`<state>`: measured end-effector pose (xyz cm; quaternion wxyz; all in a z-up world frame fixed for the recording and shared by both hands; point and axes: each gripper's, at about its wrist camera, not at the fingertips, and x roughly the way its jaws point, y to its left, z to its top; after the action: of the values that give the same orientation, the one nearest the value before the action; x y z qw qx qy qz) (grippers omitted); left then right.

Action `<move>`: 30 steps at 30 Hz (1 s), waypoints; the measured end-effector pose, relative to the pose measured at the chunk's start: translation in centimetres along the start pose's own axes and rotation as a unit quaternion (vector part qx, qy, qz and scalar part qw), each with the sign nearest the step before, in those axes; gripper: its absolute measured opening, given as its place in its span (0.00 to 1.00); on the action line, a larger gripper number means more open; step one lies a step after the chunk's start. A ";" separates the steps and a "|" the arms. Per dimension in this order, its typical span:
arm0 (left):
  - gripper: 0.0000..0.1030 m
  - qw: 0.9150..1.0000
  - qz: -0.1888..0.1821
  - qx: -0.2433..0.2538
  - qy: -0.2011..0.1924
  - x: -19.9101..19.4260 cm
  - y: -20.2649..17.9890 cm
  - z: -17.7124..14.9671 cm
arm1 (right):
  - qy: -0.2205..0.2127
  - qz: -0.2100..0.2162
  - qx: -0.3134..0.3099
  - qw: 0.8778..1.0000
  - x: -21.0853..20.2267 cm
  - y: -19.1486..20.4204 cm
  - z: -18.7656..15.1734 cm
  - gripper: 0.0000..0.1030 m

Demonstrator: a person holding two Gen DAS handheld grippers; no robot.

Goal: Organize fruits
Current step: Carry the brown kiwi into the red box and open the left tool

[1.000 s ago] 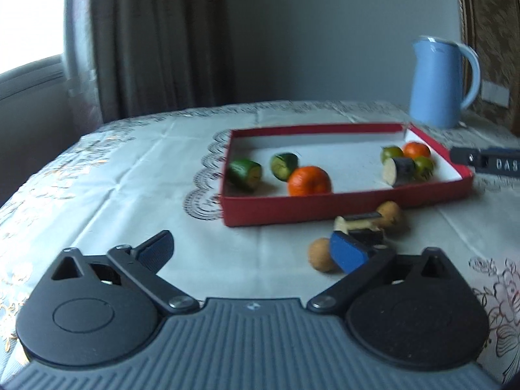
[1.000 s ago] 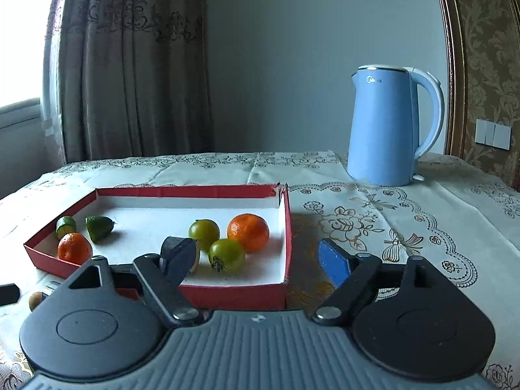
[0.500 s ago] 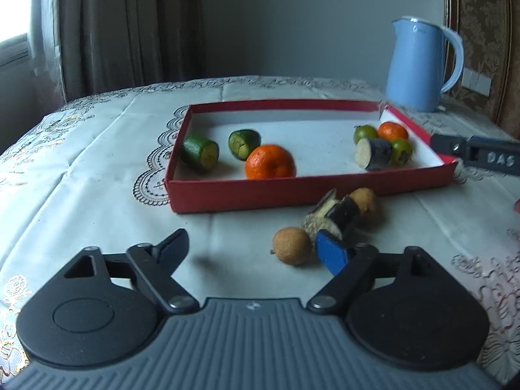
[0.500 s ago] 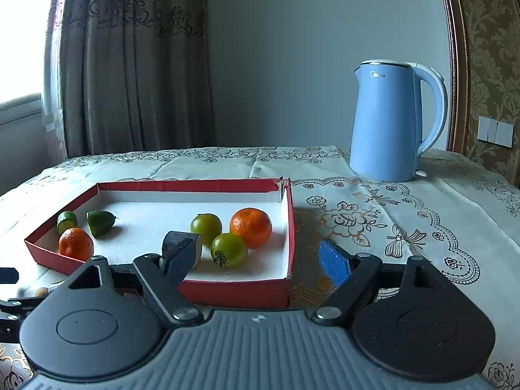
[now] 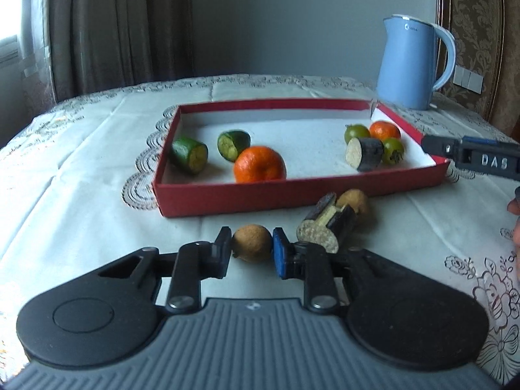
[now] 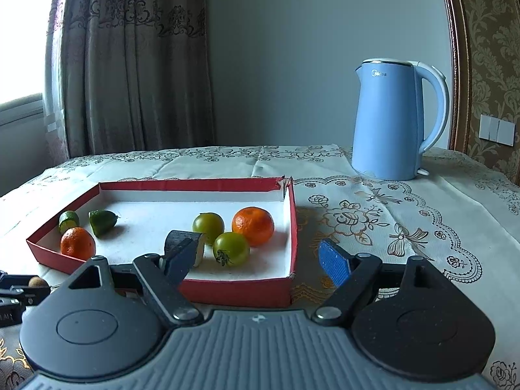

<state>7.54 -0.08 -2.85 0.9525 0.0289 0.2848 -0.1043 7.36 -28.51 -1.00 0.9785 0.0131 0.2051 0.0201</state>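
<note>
**Left hand-held gripper pinches a brown fruit in front of the tray**

Since the earlier frame the left hand-held gripper [image 5: 252, 248] has swung toward the small round brown fruit [image 5: 252, 243] on the table [image 5: 81, 195], and its jaws have just been closing; now both pads press on the fruit's sides, which still sits low on the cloth. The right hand-held gripper [image 6: 260, 260] has kept its place, its jaws spread wide with nothing between them, hovering over the near right corner of the red tray [image 6: 240, 291].

Just right of the pinched fruit lies a cut piece of dark-skinned eggplant [image 5: 326, 224], pale flesh showing, and touching it from behind is a second brown fruit [image 5: 354, 200]. Both lie outside the tray, close to its near wall.

Inside the tray, at the left end, are two green cucumber pieces [image 5: 190, 156] and an orange mandarin [image 5: 260, 169]. At the right end sit another eggplant piece [image 5: 365, 154], two green tomatoes [image 5: 393, 151] and a second mandarin [image 5: 385, 130], clustered together.

Beyond the tray's far right corner stands a blue electric kettle [image 6: 393, 120] on the patterned tablecloth. A brown curtain [image 6: 136, 65] hangs behind the table at the left.
</note>
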 end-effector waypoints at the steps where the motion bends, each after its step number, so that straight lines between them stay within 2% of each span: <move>1: 0.23 1.000 0.001 0.000 -0.007 -0.3 0.1 0.3 | 0.000 0.000 0.000 1.000 0.0 0.0 0.0 0.80; 6: 0.23 0.999 0.013 0.005 -0.040 -0.7 0.5 3.0 | 0.005 -0.001 -0.003 1.000 0.2 0.1 0.0 0.80; 10: 0.23 0.999 0.019 0.001 -0.046 0.7 0.9 5.3 | 0.006 -0.001 -0.003 1.000 0.2 0.1 -0.1 0.80; 15: 0.23 0.999 0.027 -0.009 -0.030 3.5 1.5 7.0 | 0.010 -0.001 -0.005 1.000 0.3 0.2 -0.1 0.80; 20: 0.23 1.000 0.011 -0.023 -0.005 5.7 2.1 7.1 | 0.014 0.003 -0.009 1.000 0.5 0.4 -0.1 0.80; 30: 0.24 0.999 0.001 -0.041 0.001 7.5 2.8 7.6 | 0.021 0.010 -0.021 0.999 0.7 1.0 -0.3 0.80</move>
<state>18.38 0.42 -0.63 0.9527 -0.0101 0.2897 -0.0919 7.89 -27.46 -1.52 0.9737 -0.0062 0.2249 0.0348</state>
